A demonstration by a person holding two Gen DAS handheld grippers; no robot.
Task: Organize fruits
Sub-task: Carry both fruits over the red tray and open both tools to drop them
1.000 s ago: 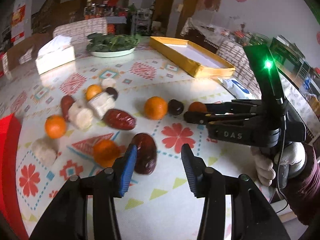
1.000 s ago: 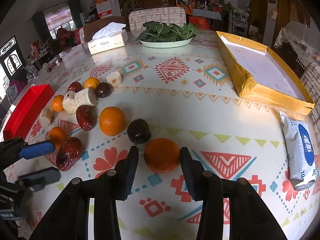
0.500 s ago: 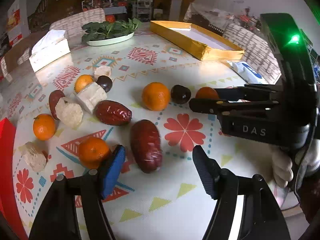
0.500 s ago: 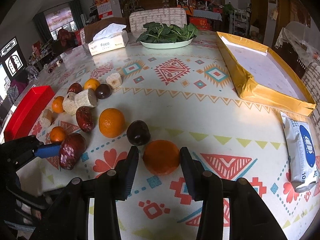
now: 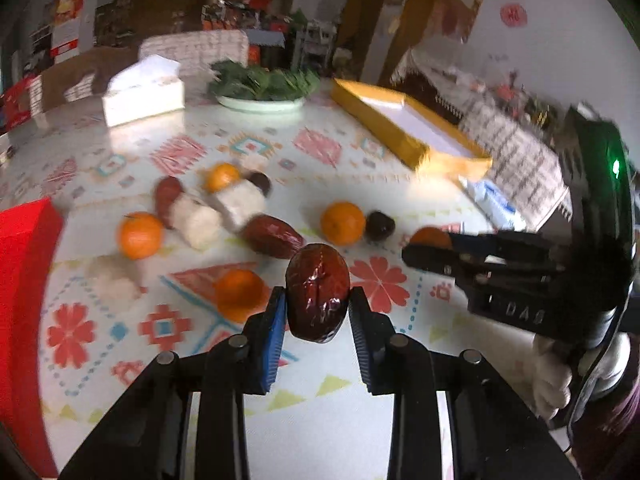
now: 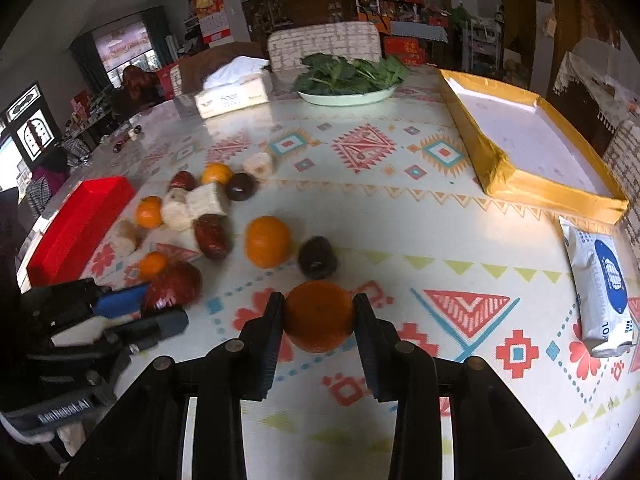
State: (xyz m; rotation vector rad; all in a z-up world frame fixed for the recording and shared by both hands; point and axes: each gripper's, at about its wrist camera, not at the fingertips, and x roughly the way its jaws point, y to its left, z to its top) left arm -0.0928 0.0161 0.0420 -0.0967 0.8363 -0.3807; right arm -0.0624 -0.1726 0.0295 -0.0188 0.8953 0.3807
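My left gripper (image 5: 317,312) is shut on a large dark red date (image 5: 318,291) and holds it above the patterned table; it also shows in the right wrist view (image 6: 172,286). My right gripper (image 6: 319,318) is shut on an orange (image 6: 319,316), lifted a little off the table. Several oranges, red dates, dark plums and white root pieces lie scattered on the left half of the table, such as an orange (image 6: 267,241), a plum (image 6: 317,256) and a date (image 6: 212,236).
A red tray (image 6: 76,228) lies at the table's left edge. A yellow-rimmed box (image 6: 496,168) sits at the right. A wipes packet (image 6: 600,288) lies near the right edge. A tissue box (image 6: 234,94) and a plate of greens (image 6: 348,80) stand at the back.
My left gripper closed on the large red date and lifted it. My right gripper closed on the orange and raised it slightly.
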